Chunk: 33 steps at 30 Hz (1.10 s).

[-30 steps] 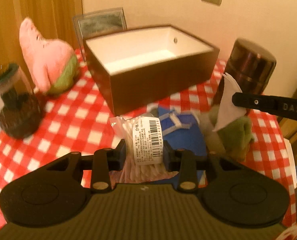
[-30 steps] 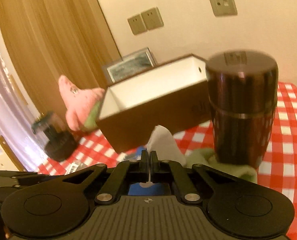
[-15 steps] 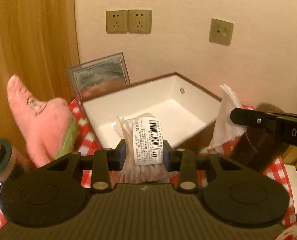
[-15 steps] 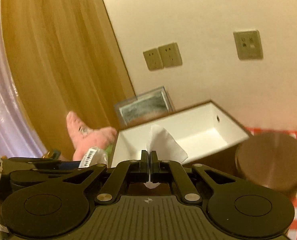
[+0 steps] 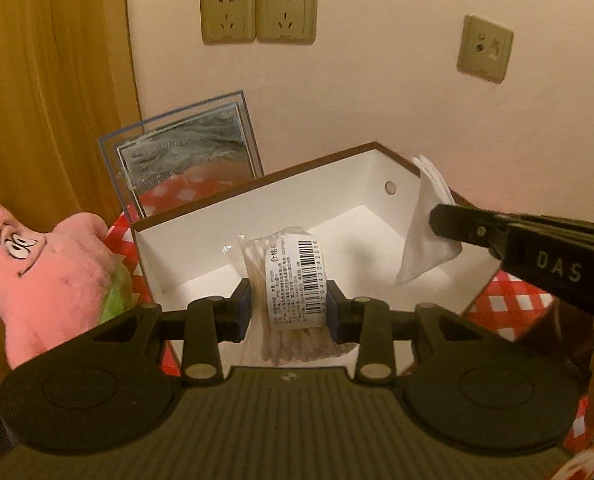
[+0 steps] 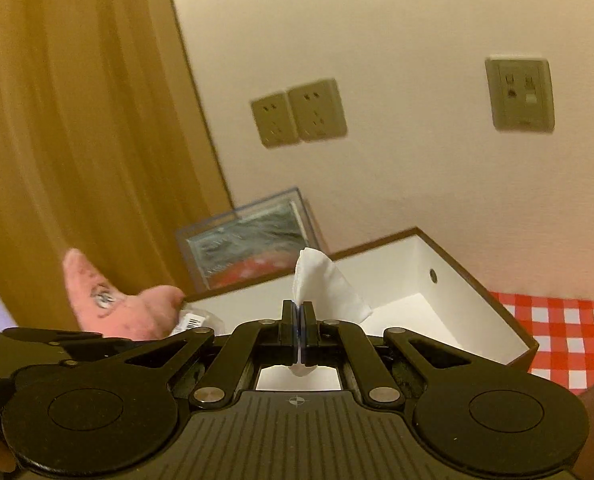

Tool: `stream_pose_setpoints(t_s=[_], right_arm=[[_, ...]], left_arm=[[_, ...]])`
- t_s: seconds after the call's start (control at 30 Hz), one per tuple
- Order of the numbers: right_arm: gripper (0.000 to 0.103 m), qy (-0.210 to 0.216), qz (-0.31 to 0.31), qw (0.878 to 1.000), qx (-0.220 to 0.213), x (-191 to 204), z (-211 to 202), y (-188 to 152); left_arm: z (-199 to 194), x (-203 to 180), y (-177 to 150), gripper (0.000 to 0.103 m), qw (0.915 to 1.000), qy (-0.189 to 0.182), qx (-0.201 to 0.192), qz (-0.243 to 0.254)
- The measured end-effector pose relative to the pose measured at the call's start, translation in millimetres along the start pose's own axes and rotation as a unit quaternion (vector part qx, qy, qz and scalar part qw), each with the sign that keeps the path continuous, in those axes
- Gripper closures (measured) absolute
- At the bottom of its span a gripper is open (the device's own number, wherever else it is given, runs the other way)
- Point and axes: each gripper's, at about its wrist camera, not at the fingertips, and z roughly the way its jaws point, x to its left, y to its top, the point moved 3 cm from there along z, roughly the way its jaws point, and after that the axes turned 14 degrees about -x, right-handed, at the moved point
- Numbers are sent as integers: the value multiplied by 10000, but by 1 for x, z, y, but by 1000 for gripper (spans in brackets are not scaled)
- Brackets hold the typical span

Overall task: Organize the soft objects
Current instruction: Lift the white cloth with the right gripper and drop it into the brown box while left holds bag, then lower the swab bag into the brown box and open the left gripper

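Left wrist view: left gripper [image 5: 290, 304] clamped on a swab bag [image 5: 285, 280], barcode label facing up, bag hanging over the near wall of the box [image 5: 257, 216]. Box open, white inside, nothing seen on its floor. To the right of the box's middle, right gripper [image 5: 443, 220] pinching a white tissue [image 5: 425, 236] above the far right corner. Pink plush [image 5: 53, 272] left of the box, touching or nearly touching its outer wall; picture frame [image 5: 185, 148] propped behind the box against the wall; red checked cloth [image 5: 509, 300] showing to the box's right.

Right wrist view: jaws pressed together on the tissue, most of it fanned above the pads, a small scrap poking below. Box ahead and below, interior bare where visible. Swab bag [image 6: 193, 320] glimpsed at the box's left edge, beside the plush.

Likely step: both loads over the box, ready for the drop. Best done by lowering each load inside the walls before letting go, tissue especially, being light enough to drift out. Sensible to part the jaws fully and lift straight up, keeping the two tools from knocking together. Risk: bag snagging on the near wall.
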Motion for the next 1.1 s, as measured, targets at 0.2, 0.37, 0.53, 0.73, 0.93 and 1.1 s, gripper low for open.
stream_pose_setpoints(t_s=[0.2,0.37,0.53,0.73,0.93,1.1], right_arm=[[89,-273,182,9982,495,-16,34,-18],[42,-298,177,9979,540,-23,38,-25],[42,-188,104,9985,501,-16,20,-20],[42,155,194,9993,266,-1,-19,-2],[42,370,263,9990,38,4,-69,14],[42,431,423,9982,36,-5,-114,14]], left_arm=[[19,8,-6,59,9998,-81,126,-110],[20,13,-12,53,9997,-37,211,-135],[-1,15,-14,53,9994,-86,158,-281],[-44,12,-12,53,9994,-124,79,-308],[-95,10,-13,52,9996,-46,-3,-293],[-137,11,-26,52,9994,-59,-73,-343]])
